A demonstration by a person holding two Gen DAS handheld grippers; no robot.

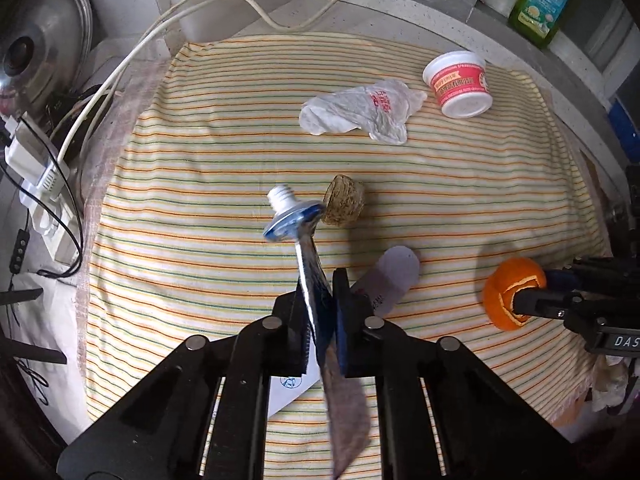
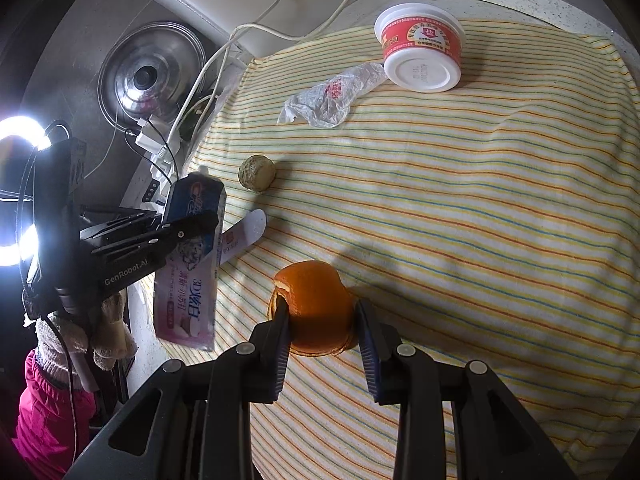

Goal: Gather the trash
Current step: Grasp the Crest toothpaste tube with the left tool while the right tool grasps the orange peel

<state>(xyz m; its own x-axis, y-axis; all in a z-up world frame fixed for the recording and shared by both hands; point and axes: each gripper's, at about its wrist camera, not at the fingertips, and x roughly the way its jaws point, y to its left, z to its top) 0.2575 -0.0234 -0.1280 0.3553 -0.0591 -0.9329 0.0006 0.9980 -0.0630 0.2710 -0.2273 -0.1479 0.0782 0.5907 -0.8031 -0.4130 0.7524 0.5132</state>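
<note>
- The left gripper (image 1: 320, 300) is clenched on a flattened toothpaste tube (image 1: 308, 264), pinching it mid-body and lifted clear of the striped cloth (image 1: 200, 152). The open threaded neck points away from the gripper, and the long tail hangs below the jaws. The thin, slick foil could slide through the pads if the wrist tilts further.
- From the right wrist view that hanging tail sits past the left edge of the cloth; if it swings, it could catch the cables (image 2: 160, 148) and the charger there.
- The right gripper (image 2: 322, 316) is grasping the orange peel (image 2: 316, 300), which sits near on the cloth, one finger seemingly inside the hollow shell and the other outside. The peel is soft and domed, so it may fold or tear and drop out on lifting. Whether the outer pad truly presses on it is hard to judge from this angle.
- Left on the cloth are a small round cork-like lump (image 1: 344, 200), a white oval tag (image 1: 392, 276) just beside the left gripper, a crumpled plastic bag (image 1: 360, 112) and a tipped red and white cup (image 1: 458, 82) at the far side.
- No bin shows in either view, so both loads must travel an unseen way, which adds risk of dropping.
- The bag is light, and a passing arm could brush it off the cloth.
</note>
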